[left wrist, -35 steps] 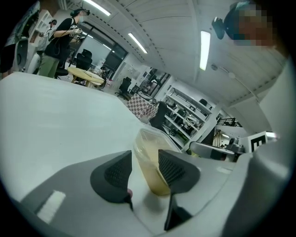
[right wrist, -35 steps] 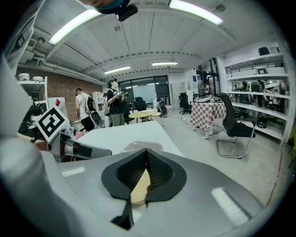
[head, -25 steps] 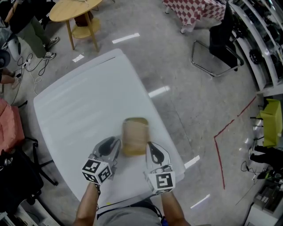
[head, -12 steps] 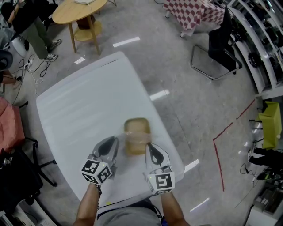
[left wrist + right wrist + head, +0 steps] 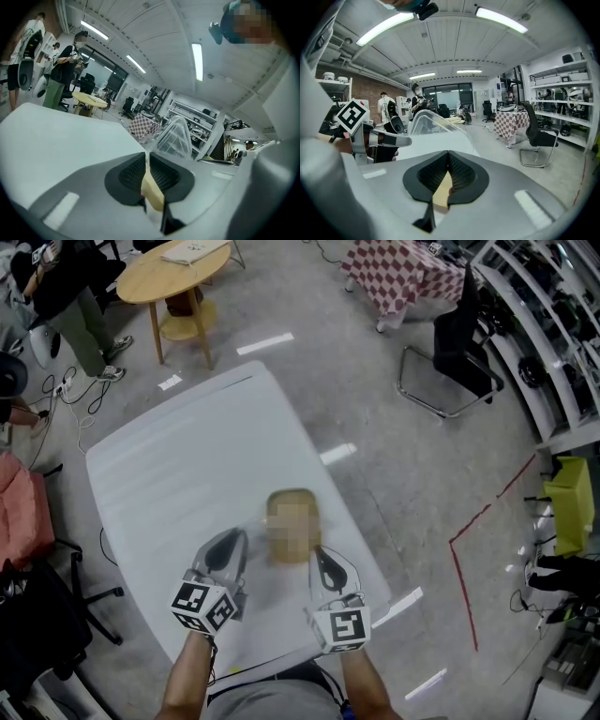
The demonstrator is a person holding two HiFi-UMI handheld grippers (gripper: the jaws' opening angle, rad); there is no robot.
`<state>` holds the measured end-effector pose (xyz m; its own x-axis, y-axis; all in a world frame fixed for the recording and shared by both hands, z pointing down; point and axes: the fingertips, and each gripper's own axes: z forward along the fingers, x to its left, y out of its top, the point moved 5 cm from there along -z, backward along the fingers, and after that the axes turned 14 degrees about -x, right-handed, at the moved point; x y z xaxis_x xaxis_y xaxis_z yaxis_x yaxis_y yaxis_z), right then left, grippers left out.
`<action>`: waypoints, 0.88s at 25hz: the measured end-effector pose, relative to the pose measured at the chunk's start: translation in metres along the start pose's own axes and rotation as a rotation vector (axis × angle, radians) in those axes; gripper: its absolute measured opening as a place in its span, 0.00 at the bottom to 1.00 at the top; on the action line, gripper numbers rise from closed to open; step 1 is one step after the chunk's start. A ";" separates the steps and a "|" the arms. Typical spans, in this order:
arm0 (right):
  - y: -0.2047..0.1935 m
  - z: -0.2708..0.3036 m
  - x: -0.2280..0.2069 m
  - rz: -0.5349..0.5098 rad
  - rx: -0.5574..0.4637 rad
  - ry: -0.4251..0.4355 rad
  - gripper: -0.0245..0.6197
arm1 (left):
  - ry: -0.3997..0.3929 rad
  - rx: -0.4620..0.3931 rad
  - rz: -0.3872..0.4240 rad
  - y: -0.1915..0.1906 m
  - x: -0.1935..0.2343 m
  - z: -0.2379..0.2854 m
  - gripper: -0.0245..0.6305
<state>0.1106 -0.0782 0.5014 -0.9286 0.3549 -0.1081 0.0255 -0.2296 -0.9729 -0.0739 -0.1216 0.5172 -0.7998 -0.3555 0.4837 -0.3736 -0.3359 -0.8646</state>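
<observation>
**Bag Pinched From Both Sides**

A see-through plastic bag with a tan part [image 5: 291, 501] was held up over the near end of a big white table [image 5: 178, 456]. The left gripper [image 5: 225, 551] was seen at 7 o'clock from the bag. The right gripper [image 5: 324, 564] was seen at 5 o'clock from it.

In the left gripper view, the black bumpy jaws were pressed together on the bag's tan part. The clear part was seen standing up just behind them like a little tent. In the right gripper view, the jaws were squeezed tight on the tan part too, and the clear plastic was seen at 11 o'clock from them.

Far off on the floor, a round wooden table [image 5: 173, 263] was seen at 11 o'clock. A red and white checked cloth [image 5: 398, 268] was seen at 1 o'clock, and a black chair [image 5: 459, 343] at 2 o'clock.
</observation>
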 end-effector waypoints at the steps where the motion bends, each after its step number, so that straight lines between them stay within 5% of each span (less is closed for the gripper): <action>1: 0.003 -0.003 0.003 -0.003 -0.007 0.000 0.04 | -0.002 -0.008 0.005 0.004 -0.002 -0.003 0.10; 22: 0.085 -0.080 0.099 -0.087 -0.187 0.033 0.04 | 0.015 -0.197 0.198 0.097 -0.035 -0.136 0.10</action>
<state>0.0503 0.0096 0.3915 -0.9178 0.3961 -0.0259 0.0171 -0.0257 -0.9995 -0.1465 -0.0230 0.3975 -0.8728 -0.3836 0.3017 -0.2921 -0.0845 -0.9526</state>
